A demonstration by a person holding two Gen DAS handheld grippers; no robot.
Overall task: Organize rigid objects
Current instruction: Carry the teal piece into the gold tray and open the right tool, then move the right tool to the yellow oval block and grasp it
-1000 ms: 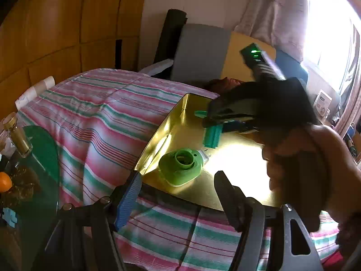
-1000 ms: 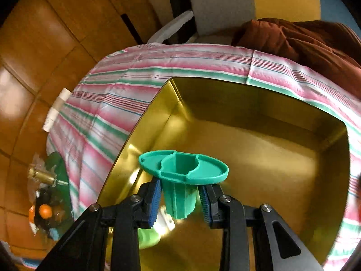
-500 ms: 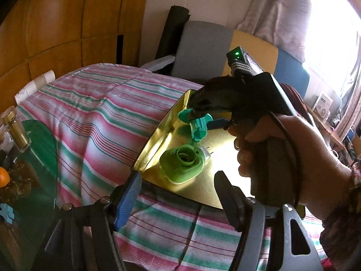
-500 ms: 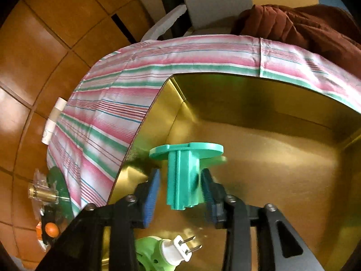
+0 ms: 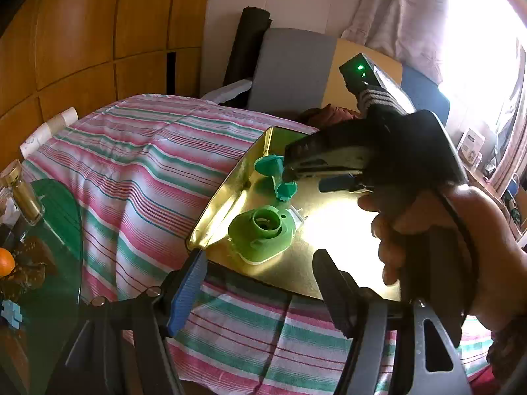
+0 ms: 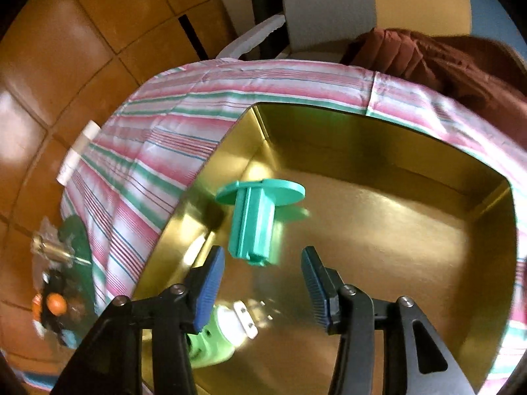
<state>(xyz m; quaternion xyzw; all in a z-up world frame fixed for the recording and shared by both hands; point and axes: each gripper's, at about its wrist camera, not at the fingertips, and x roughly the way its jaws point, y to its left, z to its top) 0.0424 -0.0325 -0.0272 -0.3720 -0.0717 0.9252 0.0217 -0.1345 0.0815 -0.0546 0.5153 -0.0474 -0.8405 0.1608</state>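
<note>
both grippers are gaping empty: the right gripper (image 6: 263, 276) is releasing the teal flanged spool (image 6: 255, 219) near the gold tray's (image 6: 411, 237) left wall, best withdrawn straight back, clear of the green plug adapter (image 5: 260, 235), while the left gripper (image 5: 258, 283) is hovering at the near edge.

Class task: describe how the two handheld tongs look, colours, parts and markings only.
Both tongs, left tongs and right tongs, have black arms with silver screws and ribbed blue pads. The right's black body carries a green light, a black cable and a bare hand.

The right tool (image 6: 263, 283) hides most of the green plug adapter (image 6: 227, 332); the teal spool (image 6: 260, 220) is motion-blurred.
</note>
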